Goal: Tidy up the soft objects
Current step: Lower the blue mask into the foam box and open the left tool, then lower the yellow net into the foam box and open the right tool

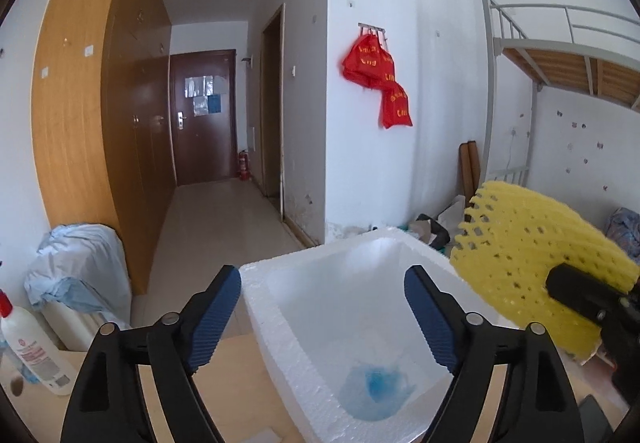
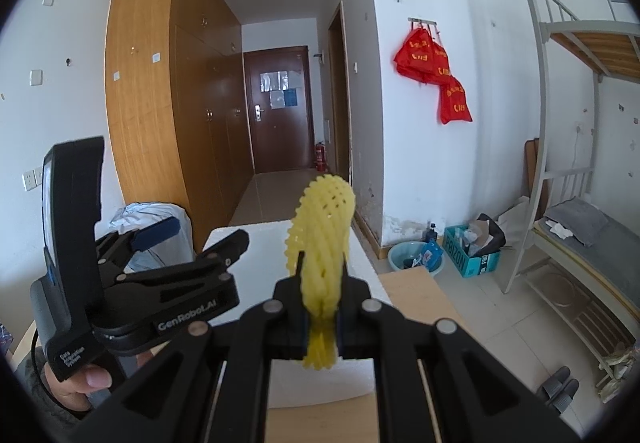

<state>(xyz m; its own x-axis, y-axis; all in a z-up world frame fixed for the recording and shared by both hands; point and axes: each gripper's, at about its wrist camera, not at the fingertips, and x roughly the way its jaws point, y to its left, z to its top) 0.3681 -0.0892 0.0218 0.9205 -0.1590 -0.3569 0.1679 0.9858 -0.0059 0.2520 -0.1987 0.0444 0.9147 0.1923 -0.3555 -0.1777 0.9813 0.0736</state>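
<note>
A white foam box [image 1: 280, 339] stands on the wooden table, with a blue soft thing [image 1: 374, 389] lying on its bottom. My left gripper [image 1: 322, 317] hangs over the box with its blue-padded jaws wide apart and nothing between them. My right gripper [image 2: 322, 317] is shut on a yellow foam net sleeve [image 2: 322, 243], which stands upright above the box [image 2: 372, 283]. In the left wrist view the yellow sleeve [image 1: 528, 263] shows at the right, beside the box, clamped by the right gripper [image 1: 576, 293]. The left gripper [image 2: 176, 255] sits at the left in the right wrist view, held by a hand [image 2: 80, 387].
A white lotion bottle [image 1: 32, 351] stands on the table at the left. Behind it is a bin with a pale blue bag [image 1: 80, 263]. A bunk bed [image 2: 576, 203], a teal box [image 2: 468, 255] and a basin [image 2: 416, 257] are on the floor to the right.
</note>
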